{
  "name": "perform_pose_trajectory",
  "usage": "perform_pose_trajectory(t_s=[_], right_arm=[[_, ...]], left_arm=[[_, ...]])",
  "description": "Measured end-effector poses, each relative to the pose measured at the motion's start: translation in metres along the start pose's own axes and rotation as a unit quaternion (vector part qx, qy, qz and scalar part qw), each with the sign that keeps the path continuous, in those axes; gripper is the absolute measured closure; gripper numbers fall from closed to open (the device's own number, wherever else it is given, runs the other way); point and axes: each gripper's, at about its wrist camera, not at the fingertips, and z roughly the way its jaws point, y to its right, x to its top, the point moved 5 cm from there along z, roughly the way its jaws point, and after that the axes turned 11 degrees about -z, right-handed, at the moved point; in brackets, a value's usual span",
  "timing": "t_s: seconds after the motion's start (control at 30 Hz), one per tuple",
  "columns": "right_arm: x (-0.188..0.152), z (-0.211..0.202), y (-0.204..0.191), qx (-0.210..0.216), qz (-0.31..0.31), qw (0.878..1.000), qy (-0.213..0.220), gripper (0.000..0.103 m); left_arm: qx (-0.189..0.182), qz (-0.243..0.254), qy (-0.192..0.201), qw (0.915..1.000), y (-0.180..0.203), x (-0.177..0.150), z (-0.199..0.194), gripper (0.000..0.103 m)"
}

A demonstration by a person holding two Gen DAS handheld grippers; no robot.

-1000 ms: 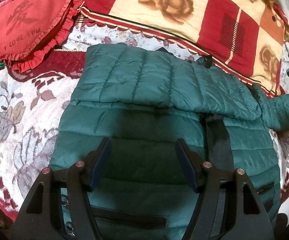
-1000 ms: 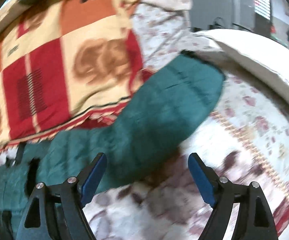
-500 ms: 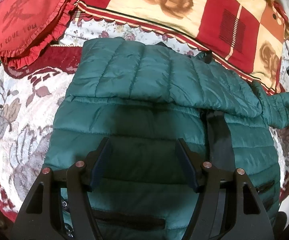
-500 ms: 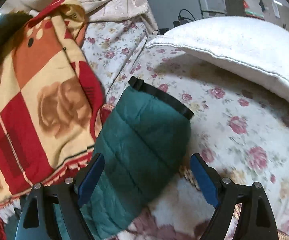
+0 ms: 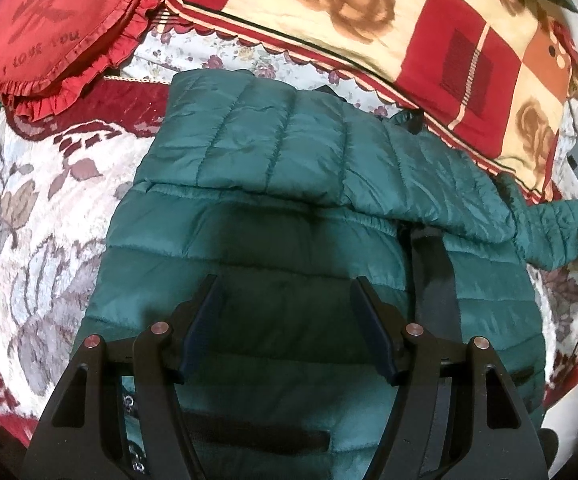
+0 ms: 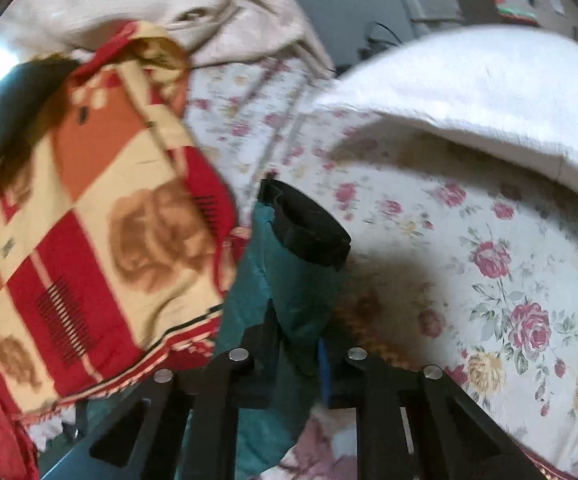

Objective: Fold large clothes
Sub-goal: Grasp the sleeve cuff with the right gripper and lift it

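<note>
Sleeve [image 6: 289,292] work is the step in hand: the right gripper [image 6: 297,364] has just been closing, and its jaws now pinch the green sleeve a little below the black cuff [image 6: 309,232], at lower centre of the right wrist view. To do this well, I judge the sleeve should be lifted only enough to clear the floral sheet [image 6: 489,280] and carried across onto the body of the jacket [image 5: 289,240], laid flat and straight, without dragging the checked blanket [image 6: 89,240] lying just beside it on the left. The puffy fabric is slippery, so the pinch should hold both layers of the sleeve. The jacket lies spread on the bed in the middle of the left wrist view, its upper part already folded over, the free sleeve trailing off to the right edge. The left gripper [image 5: 289,320] hangs over the jacket's lower body, angled steeply down, jaws apart and nothing between them; it could steady the jacket while the sleeve comes over. The right gripper tilts down more gently, pointing along the sleeve toward the white pillow [image 6: 469,92] at upper right.
</note>
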Motion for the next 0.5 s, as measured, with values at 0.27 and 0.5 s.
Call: perform_pose_trajectory(t_s=[0.27,0.5], right_arm=[[0.001,-0.041,-0.062,0.068,-0.065,0.995,0.021,0.093],[-0.011,-0.067,-0.132,0.117,-0.121,0.986,0.019,0.093]], left_arm=[[-0.009,-0.005,0.02,0.9997,-0.006,0.001,-0.021,0.036],[-0.015,-0.011,0.031,0.9993,-0.015,0.002,-0.034,0.036]])
